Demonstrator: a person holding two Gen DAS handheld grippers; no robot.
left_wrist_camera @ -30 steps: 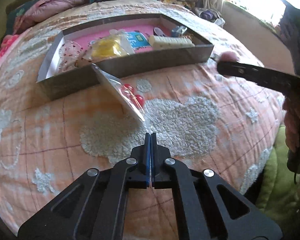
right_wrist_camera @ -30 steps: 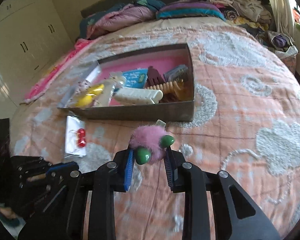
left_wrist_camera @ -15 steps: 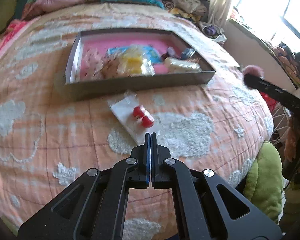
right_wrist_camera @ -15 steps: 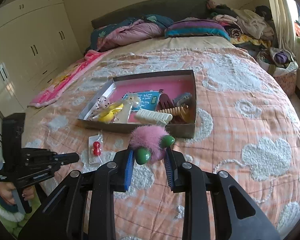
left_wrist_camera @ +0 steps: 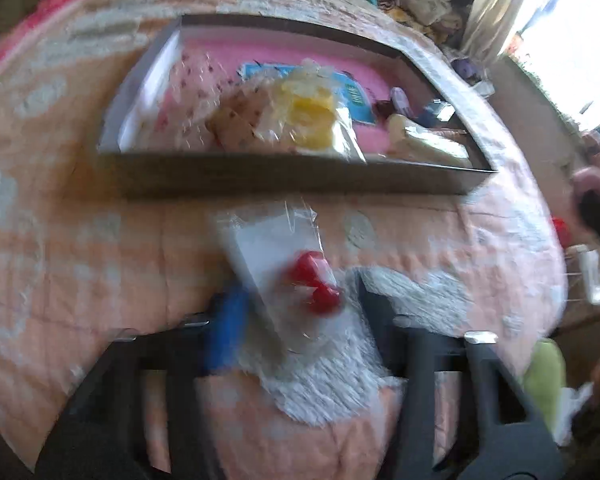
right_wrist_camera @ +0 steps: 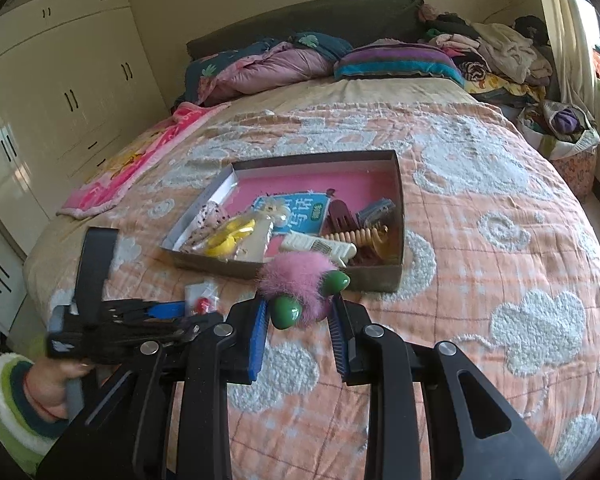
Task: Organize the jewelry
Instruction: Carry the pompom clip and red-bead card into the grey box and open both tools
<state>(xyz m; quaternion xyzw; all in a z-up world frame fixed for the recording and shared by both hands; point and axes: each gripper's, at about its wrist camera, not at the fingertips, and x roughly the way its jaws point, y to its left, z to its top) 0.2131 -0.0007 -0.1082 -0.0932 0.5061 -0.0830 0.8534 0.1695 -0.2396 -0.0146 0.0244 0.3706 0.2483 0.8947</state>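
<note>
My left gripper has let go of the clear packet it was pinching a second ago; its jaws are opening now, and the packet with its two red beads lies on the peach bedspread between the spreading fingers, neither pad pressing on it. My left view is badly smeared (I cannot make out finer detail in it). The packet sits just in front of the near wall of the shallow box, outside it.

My right gripper has risen and is pinching the pink fluffy hair ornament, its two green bobbles sticking out toward the camera, held above the bedspread just short of the box's near wall. Inside the pink-lined box I see a yellow item in a clear bag, a blue card, a cream comb and brown hair clips. From the right view, a hand in a striped green cuff holds the left gripper's handle at the bed's edge.
</note>
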